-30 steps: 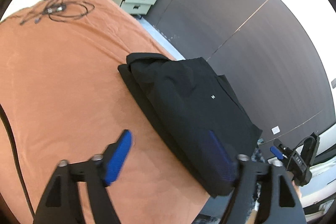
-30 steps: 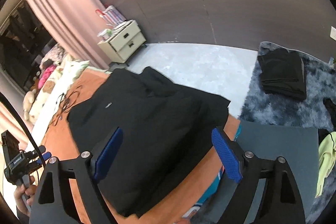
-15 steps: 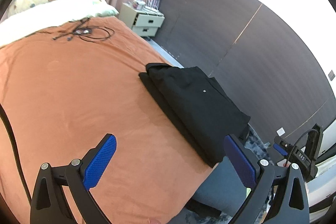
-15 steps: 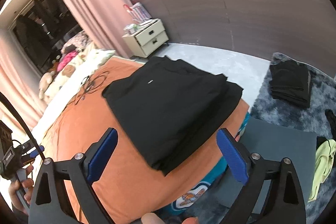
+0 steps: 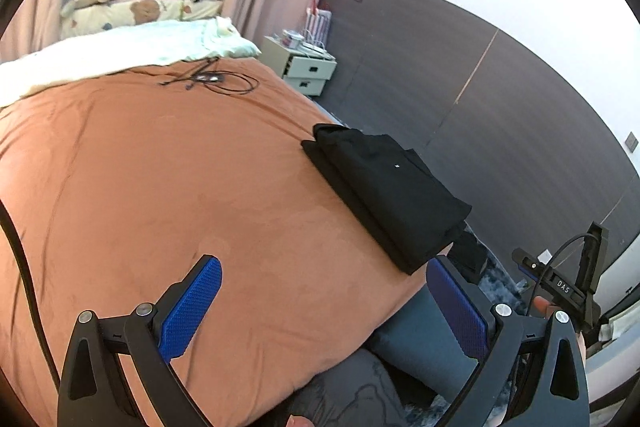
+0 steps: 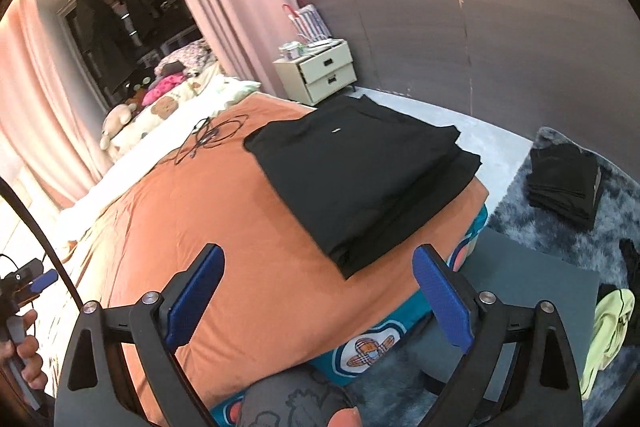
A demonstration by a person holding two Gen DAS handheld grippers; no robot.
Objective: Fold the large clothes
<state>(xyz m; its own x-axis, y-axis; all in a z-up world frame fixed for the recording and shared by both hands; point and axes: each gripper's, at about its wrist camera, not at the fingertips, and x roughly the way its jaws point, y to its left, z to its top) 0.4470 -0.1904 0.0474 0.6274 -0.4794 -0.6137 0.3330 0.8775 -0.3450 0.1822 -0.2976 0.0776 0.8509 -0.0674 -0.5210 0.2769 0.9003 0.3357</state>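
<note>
Now left gripper [image 5: 322,303], right gripper [image 6: 318,297] wide apart, empty, clear of garment [image 6: 360,175].

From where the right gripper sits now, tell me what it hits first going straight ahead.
Probably the orange bedcover, just short of the folded black garment. The right gripper is open and empty; depth is unclear.

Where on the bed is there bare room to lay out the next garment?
The widest free patch is the orange bedspread, between the cable tangle near the pillows and the folded black garment at the bed's right edge. That corner is taken. The rug holds a black folded stack. Left gripper and right gripper are open, holding nothing.
</note>
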